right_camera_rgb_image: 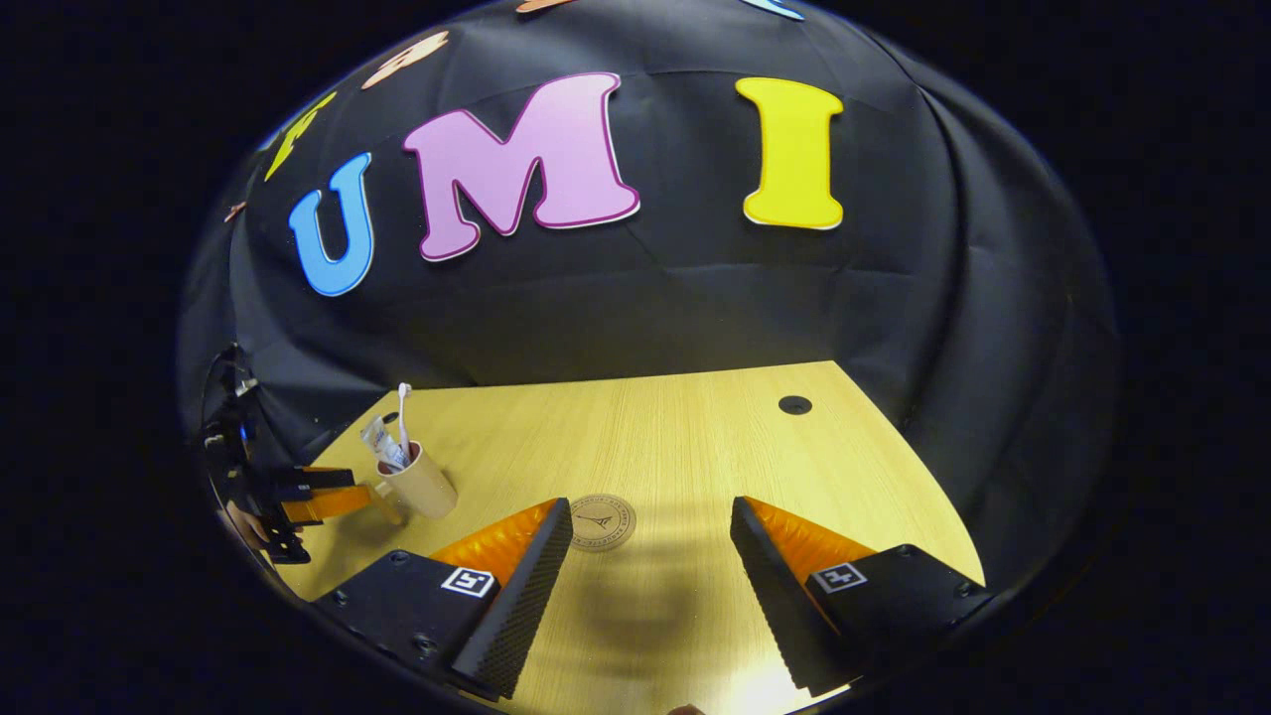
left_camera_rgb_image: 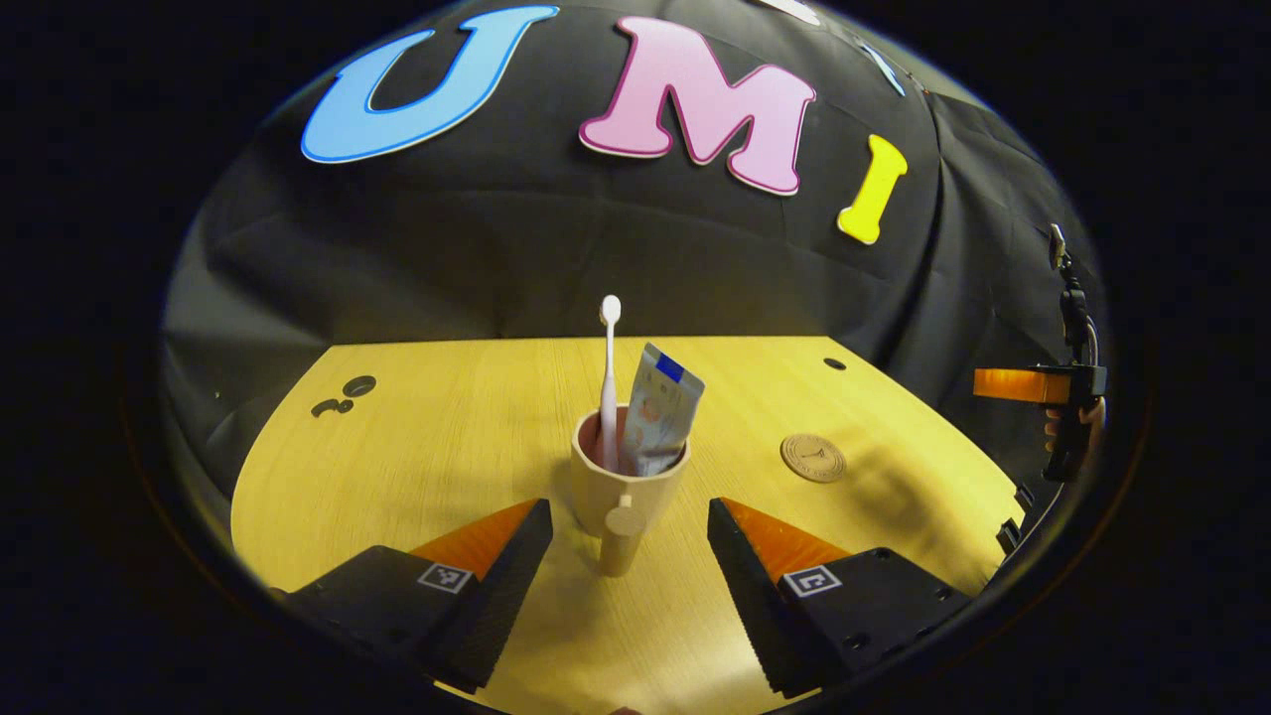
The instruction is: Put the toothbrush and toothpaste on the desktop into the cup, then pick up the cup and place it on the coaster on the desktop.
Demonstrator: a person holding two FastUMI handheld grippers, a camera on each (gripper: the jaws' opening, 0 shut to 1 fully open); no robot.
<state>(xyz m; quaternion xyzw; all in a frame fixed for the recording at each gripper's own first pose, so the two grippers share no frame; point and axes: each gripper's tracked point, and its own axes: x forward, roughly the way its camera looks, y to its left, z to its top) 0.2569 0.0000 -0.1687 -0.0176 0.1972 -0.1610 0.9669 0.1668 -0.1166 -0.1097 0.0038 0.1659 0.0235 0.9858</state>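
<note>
A beige cup (left_camera_rgb_image: 628, 480) stands upright on the wooden desktop (left_camera_rgb_image: 437, 447), its handle (left_camera_rgb_image: 622, 536) turned toward me. In it stand a white toothbrush (left_camera_rgb_image: 609, 382) and a toothpaste tube (left_camera_rgb_image: 660, 422). My left gripper (left_camera_rgb_image: 630, 541) is open, with its fingers on either side of the handle and not touching it. A round brown coaster (left_camera_rgb_image: 813, 458) lies to the cup's right. In the right gripper view my right gripper (right_camera_rgb_image: 650, 551) hangs open just above the coaster (right_camera_rgb_image: 600, 522), with the cup (right_camera_rgb_image: 421, 484) and the left gripper (right_camera_rgb_image: 318, 494) far left.
A cable hole (right_camera_rgb_image: 794, 404) sits near the desktop's far right corner, and two dark cut-outs (left_camera_rgb_image: 345, 393) at its far left. Black cloth walls close in the desk behind and at both sides. The right gripper, held in a hand (left_camera_rgb_image: 1053, 397), shows at the left gripper view's right edge.
</note>
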